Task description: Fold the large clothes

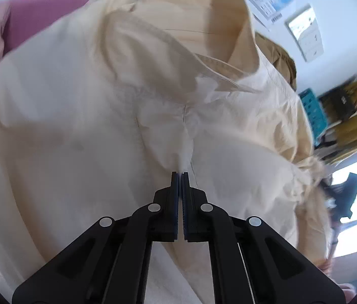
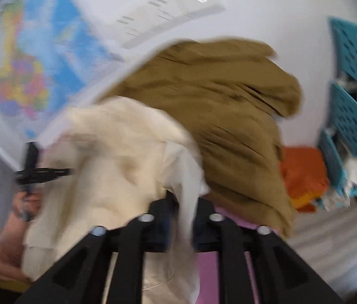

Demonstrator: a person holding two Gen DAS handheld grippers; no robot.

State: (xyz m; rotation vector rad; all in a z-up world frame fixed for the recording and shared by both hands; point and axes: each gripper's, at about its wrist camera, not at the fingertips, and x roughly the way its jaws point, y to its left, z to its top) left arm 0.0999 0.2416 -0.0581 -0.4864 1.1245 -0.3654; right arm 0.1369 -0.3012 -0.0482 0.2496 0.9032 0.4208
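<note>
Left wrist view: left gripper (image 1: 181, 174) pinched together on a pleat of the cream cotton collared shirt (image 1: 107, 116), which spreads ahead of its tips (collar uppermost).
Right wrist view: right gripper (image 2: 182, 202) clamped on a pale fold of that shirt (image 2: 117, 167); tips hidden, picture blurred.
Behind shirt: olive-brown crumpled garment (image 2: 229, 106).
Wall: coloured map poster (image 2: 26, 76).

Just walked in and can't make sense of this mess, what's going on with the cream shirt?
A person is working on a cream shirt with two handheld claws. The left claw is shut on a pinch of the shirt's fabric below the collar. The right claw has a white fold of the same shirt between its fingers. The shirt looks bunched, not folded. A brown garment lies behind it.
</note>
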